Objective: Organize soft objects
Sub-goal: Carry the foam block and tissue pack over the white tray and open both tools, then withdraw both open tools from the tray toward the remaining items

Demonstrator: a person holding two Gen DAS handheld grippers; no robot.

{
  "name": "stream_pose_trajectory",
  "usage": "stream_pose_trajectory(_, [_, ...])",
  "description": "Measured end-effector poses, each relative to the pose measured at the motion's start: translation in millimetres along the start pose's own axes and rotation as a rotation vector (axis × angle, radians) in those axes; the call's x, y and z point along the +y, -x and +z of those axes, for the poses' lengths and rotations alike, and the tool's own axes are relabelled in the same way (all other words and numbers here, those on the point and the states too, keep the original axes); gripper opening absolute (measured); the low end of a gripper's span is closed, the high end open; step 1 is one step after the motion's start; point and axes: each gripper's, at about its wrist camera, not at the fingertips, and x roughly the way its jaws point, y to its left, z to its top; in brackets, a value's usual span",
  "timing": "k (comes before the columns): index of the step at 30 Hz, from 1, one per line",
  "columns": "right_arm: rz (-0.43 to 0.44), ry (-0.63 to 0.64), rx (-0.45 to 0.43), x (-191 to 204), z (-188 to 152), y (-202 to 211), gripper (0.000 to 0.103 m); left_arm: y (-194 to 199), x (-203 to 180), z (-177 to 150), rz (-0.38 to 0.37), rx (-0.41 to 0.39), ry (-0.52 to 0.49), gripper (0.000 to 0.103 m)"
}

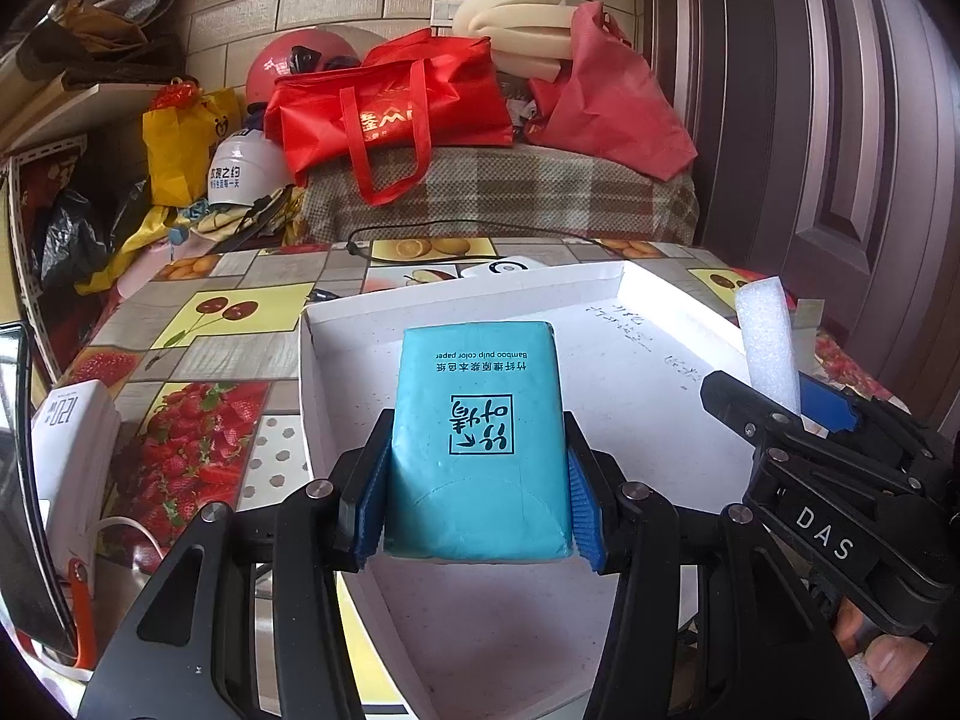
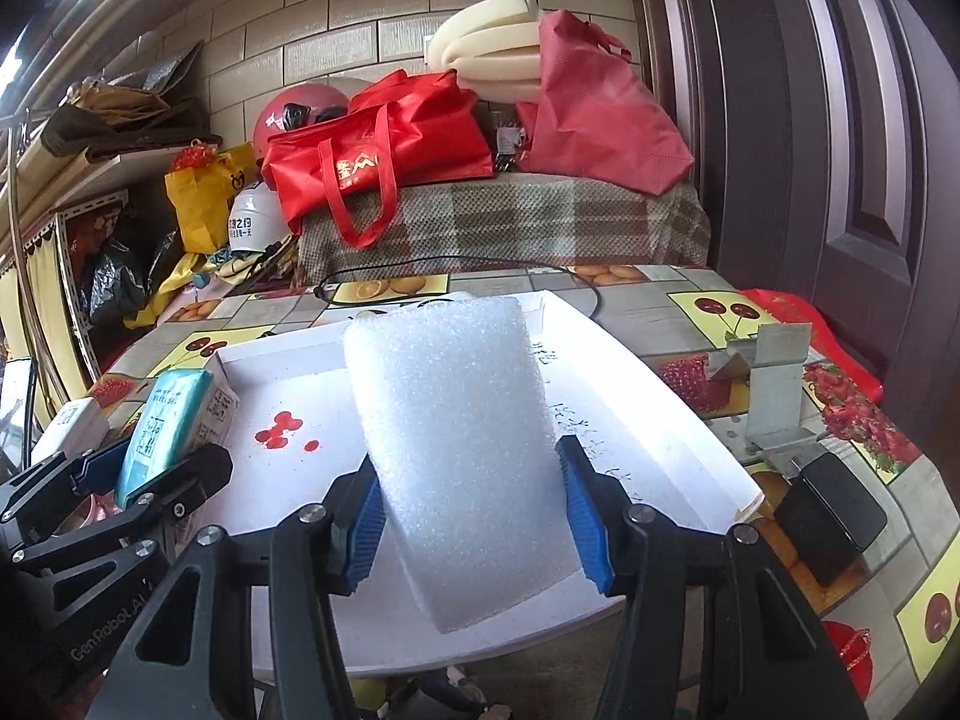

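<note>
My left gripper (image 1: 477,507) has its jaws closed on a teal tissue pack (image 1: 477,438), the blue pads pressing its two long sides near the end closest to me. The pack sticks out forward over the shallow white tray (image 1: 462,294) that sits on the fruit-patterned desk (image 1: 198,324). I cannot tell whether its far end rests on the tray floor or hangs just above it.

My right gripper (image 2: 474,525) has its jaws closed on a white foam block (image 2: 450,432), again gripped at the near end by both side faces, with the rest standing out over the same tray (image 2: 660,420).

I expect the tissue pack to be light and squashy: the plastic wrap is smooth and could slide, and the paper inside gives way, so a firm squeeze will dent it rather than hold it better. Holding it across the narrow width, as now, seems right; a grip nearer the middle would keep it from drooping.

The foam block looks even lighter and springy. Its rough cells should catch on the pads well, but it will compress and rebound, so it may jump a little when I let go. Both pieces are forgiving if dropped; the main risk is nudging one with the other, since the two grippers sit close together over the tray.
</note>
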Motion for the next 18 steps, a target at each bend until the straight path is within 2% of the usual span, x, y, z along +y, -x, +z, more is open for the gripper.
stream_pose_trajectory(5, [0.009, 0.000, 0.034, 1, 0, -5, 0.057, -2, 0, 0, 0.022, 0.012, -0.001, 0.050])
stream_pose_trajectory(6, [0.008, 0.004, 0.033, 1, 0, -5, 0.065, -2, 0, 0, 0.021, 0.010, -0.002, 0.050])
stream_pose_trajectory(7, [0.003, 0.009, 0.031, 3, 0, -4, 0.081, -2, 1, 0, 0.028, 0.005, 0.000, 0.049])
stream_pose_trajectory(10, [-0.015, 0.007, 0.019, 2, 0, -1, 0.085, 2, 1, -1, 0.044, -0.016, 0.001, 0.054])
stream_pose_trajectory(12, [-0.024, -0.001, 0.016, 1, 1, -1, 0.085, 4, 1, -1, 0.052, -0.030, 0.001, 0.064])
stream_pose_trajectory(14, [-0.035, -0.020, 0.014, -3, 2, -1, 0.085, 7, 4, -1, 0.056, -0.043, 0.014, 0.084])
stream_pose_trajectory(17, [-0.043, -0.049, 0.009, -9, 2, 0, 0.085, 8, 6, -1, 0.056, -0.049, 0.026, 0.101])
stream_pose_trajectory(18, [-0.048, -0.055, 0.006, -10, 1, 1, 0.085, 8, 7, -1, 0.055, -0.047, 0.028, 0.103])
